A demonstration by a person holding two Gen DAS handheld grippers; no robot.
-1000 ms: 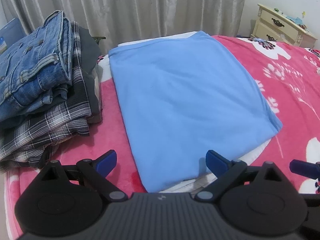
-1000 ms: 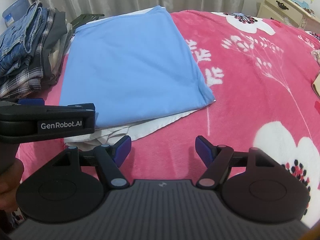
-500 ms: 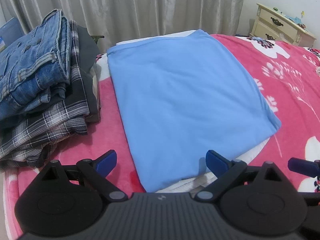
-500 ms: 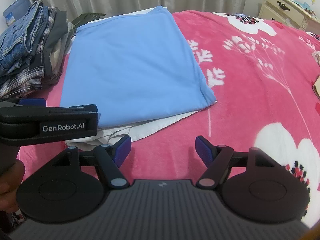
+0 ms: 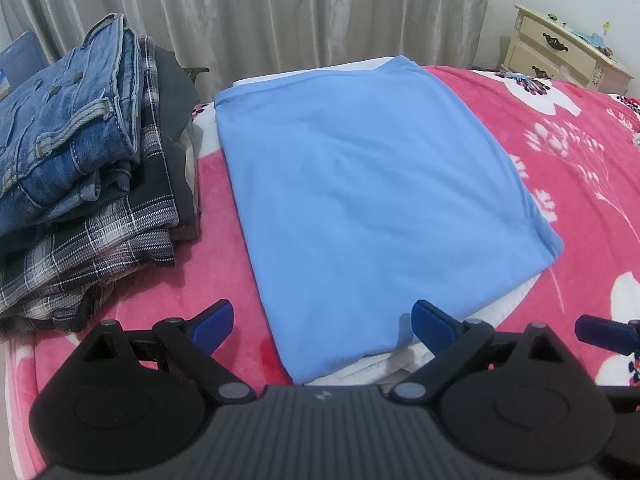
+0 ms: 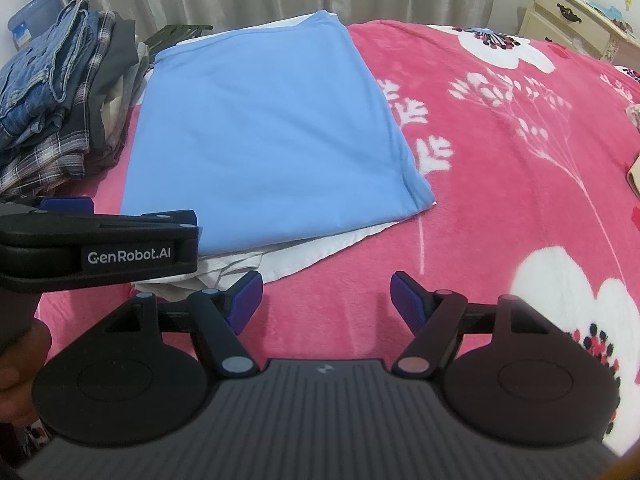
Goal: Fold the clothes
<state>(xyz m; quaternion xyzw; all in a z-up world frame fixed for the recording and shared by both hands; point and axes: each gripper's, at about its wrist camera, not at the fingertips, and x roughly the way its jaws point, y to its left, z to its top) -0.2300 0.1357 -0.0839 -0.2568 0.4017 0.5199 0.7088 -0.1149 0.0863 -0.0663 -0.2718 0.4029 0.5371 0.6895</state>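
A light-blue garment (image 5: 372, 196) lies folded into a smooth, flat rectangle on the pink floral bed (image 6: 500, 208), with white cloth (image 6: 320, 248) showing under its near edge. Just beside it stands a stack of folded clothes (image 5: 80, 184). The left gripper (image 5: 322, 320) and right gripper (image 6: 326, 296) hover near that edge, fingers spread wide, holding nothing.

You have made no visible change: the folded blue cloth (image 5: 372, 200) lies ahead of both sets of jaws exactly as before.
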